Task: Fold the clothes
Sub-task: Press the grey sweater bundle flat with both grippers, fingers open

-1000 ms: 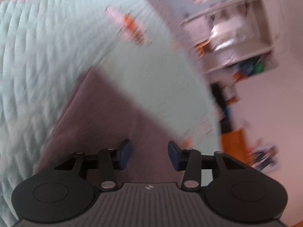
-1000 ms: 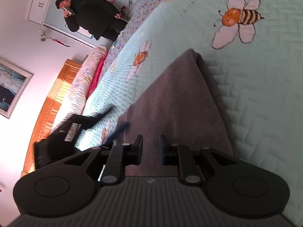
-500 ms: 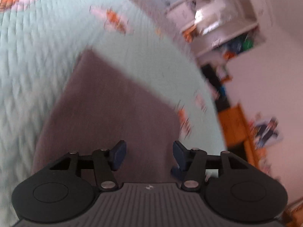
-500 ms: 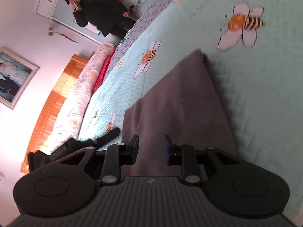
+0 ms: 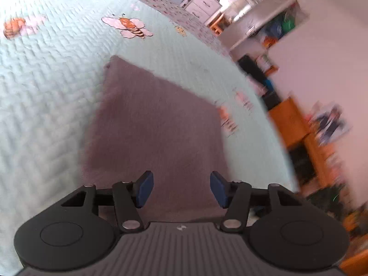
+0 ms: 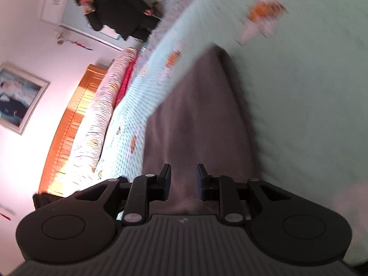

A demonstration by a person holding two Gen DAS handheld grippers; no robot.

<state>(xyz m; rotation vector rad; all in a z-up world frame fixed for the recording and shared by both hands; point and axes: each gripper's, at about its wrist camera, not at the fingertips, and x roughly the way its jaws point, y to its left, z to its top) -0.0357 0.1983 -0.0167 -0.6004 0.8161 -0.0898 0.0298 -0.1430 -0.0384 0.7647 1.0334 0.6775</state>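
Observation:
A grey-brown garment (image 5: 156, 133) lies flat, folded into a rectangle, on the mint quilted bedspread (image 5: 46, 87). My left gripper (image 5: 181, 188) hovers over its near edge, open wide, with nothing between the blue pads (image 5: 145, 187). In the right wrist view the same garment (image 6: 197, 119) stretches away to a far corner. My right gripper (image 6: 183, 181) hangs above its near end, jaws a narrow gap apart and empty. Both views are blurred by motion.
Bee prints (image 5: 128, 26) dot the bedspread. A rolled floral quilt (image 6: 99, 119) and a wooden headboard (image 6: 66, 124) line the bed's far side. A person in black (image 6: 119, 13) stands beyond the bed. Shelves (image 5: 253, 7) and an orange cabinet (image 5: 289, 119) stand beside it.
My left gripper has opened wider and drawn back, so more of the garment shows. The right gripper has swung slightly, its jaws staying a narrow gap apart; the left gripper has slipped from its view.

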